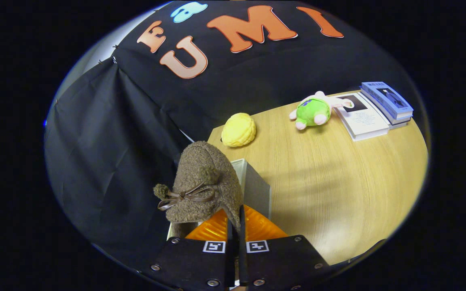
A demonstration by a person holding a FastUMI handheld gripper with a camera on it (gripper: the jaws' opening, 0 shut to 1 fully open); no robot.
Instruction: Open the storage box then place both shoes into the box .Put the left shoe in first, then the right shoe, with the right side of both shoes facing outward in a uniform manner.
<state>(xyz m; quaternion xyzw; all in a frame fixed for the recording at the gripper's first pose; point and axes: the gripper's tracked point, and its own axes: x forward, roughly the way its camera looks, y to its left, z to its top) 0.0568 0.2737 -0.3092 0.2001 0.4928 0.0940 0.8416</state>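
Here the gripper [236,226] pinches the shoe [202,184] — seemingly over the box [255,186].

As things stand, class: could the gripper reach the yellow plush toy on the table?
Probably not right away. The gripper is shut on the brown shoe, above the storage box. The yellow plush toy lies beyond the box on open table.

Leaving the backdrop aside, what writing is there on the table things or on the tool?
Blue book: cover print, too small to read.
White book: lines of text, blurred.
Square markers on the tongs: black-and-white patterns, no words.
Brown shoe, clamped in the tongs: no text.
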